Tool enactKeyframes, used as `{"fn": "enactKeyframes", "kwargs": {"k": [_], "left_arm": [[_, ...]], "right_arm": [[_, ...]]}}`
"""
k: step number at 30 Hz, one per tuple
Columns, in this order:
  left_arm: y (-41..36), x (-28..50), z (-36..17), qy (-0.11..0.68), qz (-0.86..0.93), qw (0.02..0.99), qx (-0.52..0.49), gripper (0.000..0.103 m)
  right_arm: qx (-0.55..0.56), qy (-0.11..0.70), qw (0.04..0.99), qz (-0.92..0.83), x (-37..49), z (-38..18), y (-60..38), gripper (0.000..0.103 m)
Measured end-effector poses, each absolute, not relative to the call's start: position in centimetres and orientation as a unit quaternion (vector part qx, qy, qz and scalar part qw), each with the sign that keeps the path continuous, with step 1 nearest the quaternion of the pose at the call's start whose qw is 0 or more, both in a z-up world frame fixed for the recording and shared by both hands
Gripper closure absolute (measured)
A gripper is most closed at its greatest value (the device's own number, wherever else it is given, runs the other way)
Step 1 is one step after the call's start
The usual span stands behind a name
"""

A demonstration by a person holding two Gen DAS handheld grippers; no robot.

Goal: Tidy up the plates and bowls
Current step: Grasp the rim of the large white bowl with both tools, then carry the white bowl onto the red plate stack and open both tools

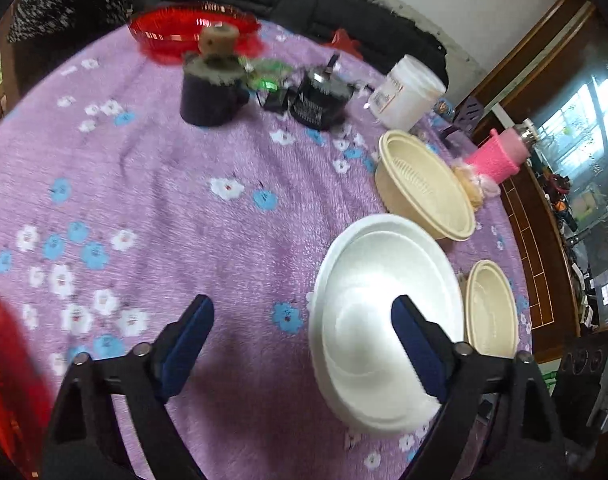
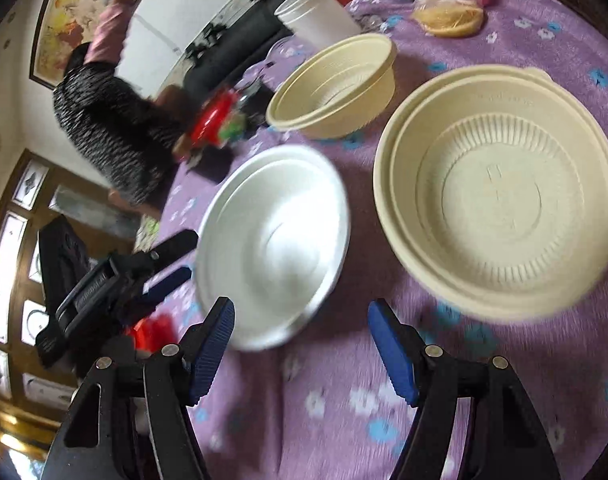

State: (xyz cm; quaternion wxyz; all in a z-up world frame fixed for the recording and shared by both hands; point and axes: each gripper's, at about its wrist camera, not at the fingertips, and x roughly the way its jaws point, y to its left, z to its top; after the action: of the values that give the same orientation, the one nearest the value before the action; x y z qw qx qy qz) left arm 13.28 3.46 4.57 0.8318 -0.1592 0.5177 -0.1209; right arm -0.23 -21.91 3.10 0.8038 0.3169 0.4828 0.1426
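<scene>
I am approaching the white bowl point(image 1: 384, 320) on the purple floral tablecloth point(image 1: 184, 200) with the left gripper point(image 1: 304, 344), jaws spread wide and holding nothing, its right finger above the bowl's interior. The right gripper point(image 2: 302, 344) is hovering equally wide and empty near the large cream bowl point(image 2: 500, 196); a smaller cream bowl point(image 2: 336, 84) is sitting beyond. Judged next move: closing on one rim for stacking.

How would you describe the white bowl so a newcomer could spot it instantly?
Start at the purple flowered tablecloth. Three open bowls sit near its edge; the white bowl lies nearest the left claw. It alone is plain white, while the large cream bowl and the smaller cream bowl are ribbed.
</scene>
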Motion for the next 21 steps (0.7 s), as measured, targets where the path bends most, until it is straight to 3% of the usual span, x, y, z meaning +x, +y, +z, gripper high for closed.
{"fn": "enactKeyframes", "kwargs": {"k": [1, 3, 4, 5, 14, 16, 21], "left_arm": [[3.1, 13.6, 4.1, 0.525, -0.128, 0.825, -0.162, 0.035], [2.4, 14.0, 3.3, 0.539, -0.141, 0.813, -0.166, 0.069], [2.2, 14.1, 3.0, 0.544, -0.147, 0.808, -0.169, 0.075], [1.9, 14.0, 2.9, 0.548, -0.149, 0.805, -0.17, 0.078], [4.6, 7.6, 8.9, 0.479, -0.135, 0.855, -0.145, 0.075], [7.0, 5.7, 10.8, 0.457, -0.134, 0.864, -0.165, 0.071], [14.9, 1.3, 14.0, 0.421, -0.098, 0.88, -0.197, 0.071]], "right_arm": [[0.32, 0.479, 0.806, 0.134, 0.1, 2.8, -21.9, 0.037], [0.333, 0.477, 0.803, 0.129, 0.8, 2.1, -21.8, 0.056], [0.337, 0.478, 0.801, 0.13, 1.1, 1.7, -21.7, 0.071], [0.339, 0.48, 0.798, 0.13, 1.4, 1.4, -21.5, 0.079], [0.269, 0.441, 0.842, 0.153, -1.0, 5.7, -18.2, 0.08], [0.254, 0.426, 0.851, 0.171, -1.4, 7.6, -16.8, 0.08], [0.232, 0.418, 0.845, 0.238, -1.4, 10.3, -11.0, 0.08]]}}
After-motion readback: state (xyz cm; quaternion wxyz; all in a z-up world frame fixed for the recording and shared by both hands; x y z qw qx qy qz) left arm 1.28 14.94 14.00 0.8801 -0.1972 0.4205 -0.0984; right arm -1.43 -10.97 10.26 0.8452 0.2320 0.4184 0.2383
